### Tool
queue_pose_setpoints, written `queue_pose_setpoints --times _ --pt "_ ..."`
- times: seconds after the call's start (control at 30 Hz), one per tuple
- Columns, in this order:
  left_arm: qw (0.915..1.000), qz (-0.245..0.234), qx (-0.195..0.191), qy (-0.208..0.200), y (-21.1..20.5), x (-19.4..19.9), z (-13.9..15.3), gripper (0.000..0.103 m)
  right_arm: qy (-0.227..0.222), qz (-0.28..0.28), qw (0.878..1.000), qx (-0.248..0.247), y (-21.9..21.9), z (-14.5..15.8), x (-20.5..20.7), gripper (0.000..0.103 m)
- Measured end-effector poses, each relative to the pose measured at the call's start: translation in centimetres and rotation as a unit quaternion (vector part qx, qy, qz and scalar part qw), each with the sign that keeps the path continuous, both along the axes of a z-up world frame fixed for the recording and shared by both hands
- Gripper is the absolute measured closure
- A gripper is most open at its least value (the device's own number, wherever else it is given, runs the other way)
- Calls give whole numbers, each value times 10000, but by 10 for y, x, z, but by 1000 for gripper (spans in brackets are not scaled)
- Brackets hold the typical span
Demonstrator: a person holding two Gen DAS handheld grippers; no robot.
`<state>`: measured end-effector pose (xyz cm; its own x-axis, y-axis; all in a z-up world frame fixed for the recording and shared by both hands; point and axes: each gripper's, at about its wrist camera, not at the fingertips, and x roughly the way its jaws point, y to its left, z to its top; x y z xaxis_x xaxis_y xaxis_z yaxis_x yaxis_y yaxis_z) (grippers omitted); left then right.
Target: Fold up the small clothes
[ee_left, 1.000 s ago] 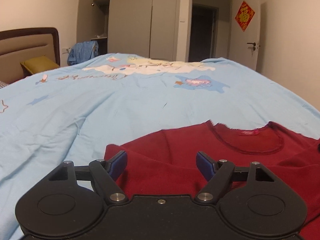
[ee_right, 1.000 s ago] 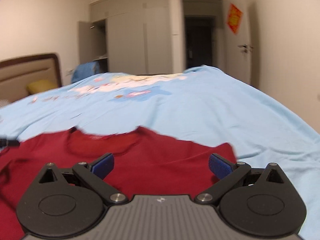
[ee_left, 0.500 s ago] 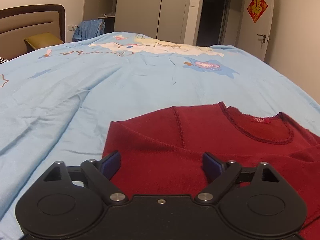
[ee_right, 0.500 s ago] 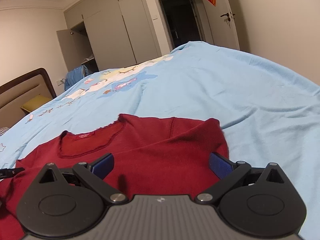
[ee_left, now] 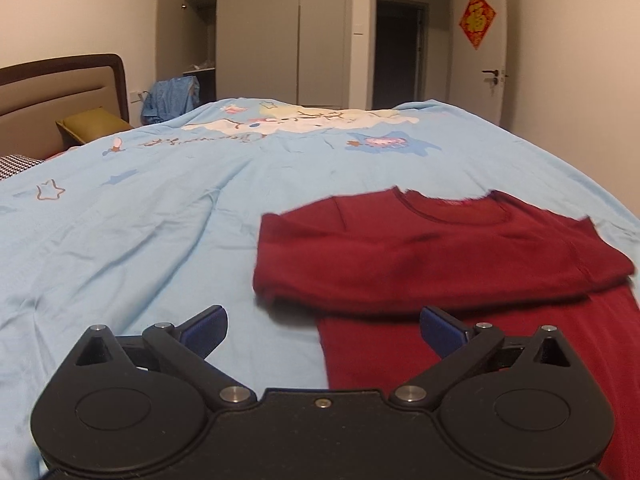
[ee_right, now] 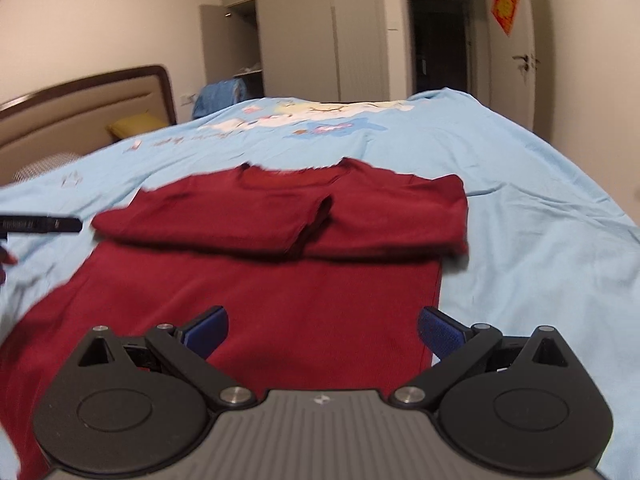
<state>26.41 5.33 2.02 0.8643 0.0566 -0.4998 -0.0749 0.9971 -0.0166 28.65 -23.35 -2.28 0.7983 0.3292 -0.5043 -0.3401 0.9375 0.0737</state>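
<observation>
A: So, the blue bedspread fills nearly everything. Why work there?

B: It looks broad and flat enough for folding. The red top lies spread on it, neckline at the far end.

A: And the sleeves?

B: Both are laid across the chest, meeting near the middle, so I judge the body fold comes next.

A: The grippers?

B: The left gripper hovers over the top's left edge, the right gripper above the lower body. Both have fingers wide apart, gripping nothing.
</observation>
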Motion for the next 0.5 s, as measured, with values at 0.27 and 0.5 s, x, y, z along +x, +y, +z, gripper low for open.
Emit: queue_pose_setpoints --times 0.27,0.5 --pt "9977 -356 477 312 -24 -65 -37 1 -99 366 9936 -1064 16 -24 -85 0" --pt "9948 -482 879 198 -24 -116 -51 1 -768 794 9698 -2174 24 -30 -155 0"
